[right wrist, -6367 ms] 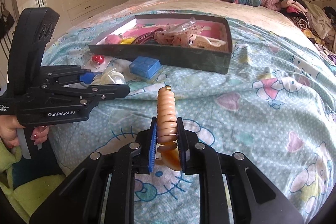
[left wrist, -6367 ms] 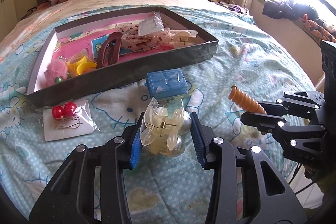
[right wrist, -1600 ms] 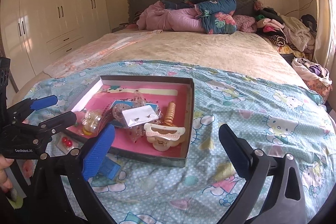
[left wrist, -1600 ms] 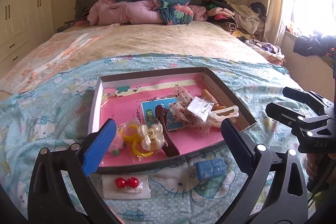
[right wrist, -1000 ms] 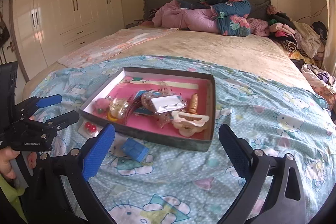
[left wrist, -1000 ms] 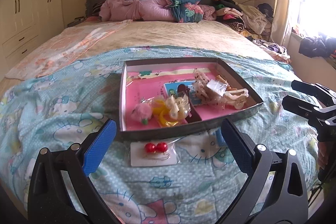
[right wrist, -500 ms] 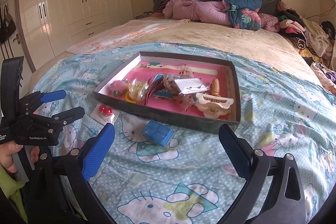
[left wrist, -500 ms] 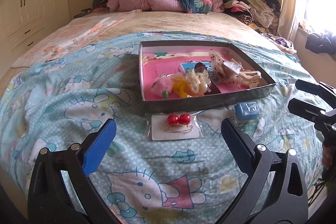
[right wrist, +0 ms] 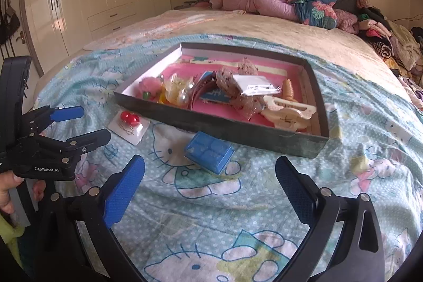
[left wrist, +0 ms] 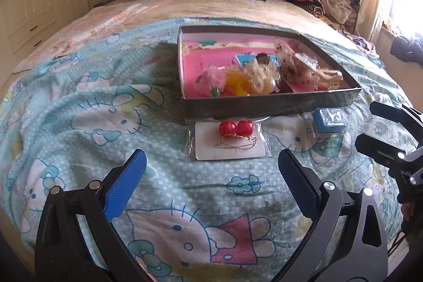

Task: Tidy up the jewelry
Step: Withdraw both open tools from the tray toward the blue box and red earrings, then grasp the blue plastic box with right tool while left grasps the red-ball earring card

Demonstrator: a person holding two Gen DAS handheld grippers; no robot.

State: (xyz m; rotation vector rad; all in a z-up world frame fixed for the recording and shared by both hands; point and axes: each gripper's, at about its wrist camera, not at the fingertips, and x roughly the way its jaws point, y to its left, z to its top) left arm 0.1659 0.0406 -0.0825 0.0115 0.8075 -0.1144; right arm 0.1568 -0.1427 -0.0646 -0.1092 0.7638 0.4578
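From the left wrist camera, we see our left gripper spread wide and holding nothing, its blue pads hovering above the blanket. Straight ahead, between the fingers' line of sight, lies the earring card in its clear sleeve, two red beads on white, flat on the blanket just in front of the tray. The blue box sits to the card's right, also outside the tray and near its front wall. Inside the tray we make out a pink pompom, yellow rings, a clear claw clip and a cream clip piled on the pink lining. Our right gripper shows at the right edge, its fingers parted and bare.

From the right wrist camera, our right gripper also stands wide apart and empty. The blue box lies just ahead of it, beside the tray's front wall. The card rests farther left, near the left gripper, whose fingers are apart; a hand holds its handle.
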